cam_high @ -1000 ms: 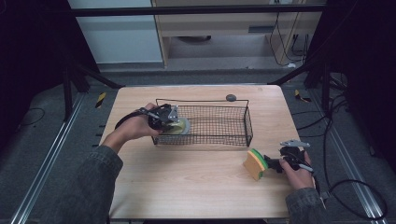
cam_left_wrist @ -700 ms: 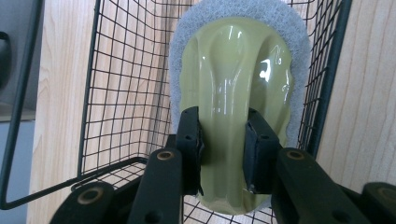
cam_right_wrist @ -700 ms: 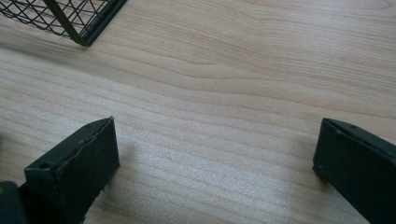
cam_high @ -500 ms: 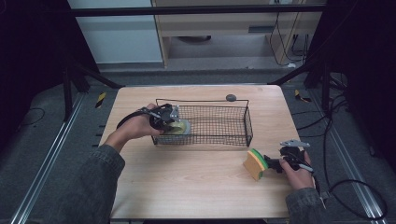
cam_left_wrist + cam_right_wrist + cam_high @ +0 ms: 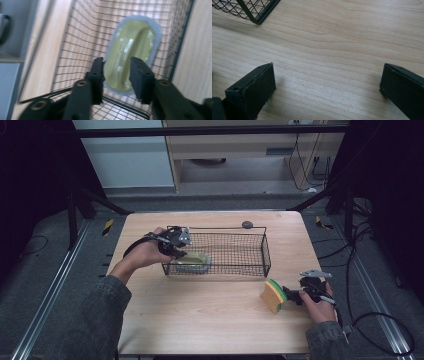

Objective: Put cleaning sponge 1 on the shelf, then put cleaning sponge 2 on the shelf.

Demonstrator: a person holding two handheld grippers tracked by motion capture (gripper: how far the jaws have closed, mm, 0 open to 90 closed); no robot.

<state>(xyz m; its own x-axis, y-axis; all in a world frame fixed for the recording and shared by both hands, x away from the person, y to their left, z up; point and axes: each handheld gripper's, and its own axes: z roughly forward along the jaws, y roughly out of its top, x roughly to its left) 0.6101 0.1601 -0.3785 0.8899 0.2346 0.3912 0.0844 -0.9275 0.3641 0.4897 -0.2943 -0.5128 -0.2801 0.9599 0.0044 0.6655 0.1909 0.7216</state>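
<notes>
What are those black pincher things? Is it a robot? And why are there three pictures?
It's not a robot. A person is working two grabbing tools, and each one ends in a claw. The big picture comes from a camera up high that looks down on the wooden table. The other two come from small cameras that ride on the claws, so you look along the black jaws.

On the table stands a black wire basket with a yellow pad with a pale rim lying in it. The left claw is over that pad. Its jaws have just been opening, and the pad's near end lies between them. The right claw is wide open and holds nothing. A yellow and green sponge stands right by it.
</notes>
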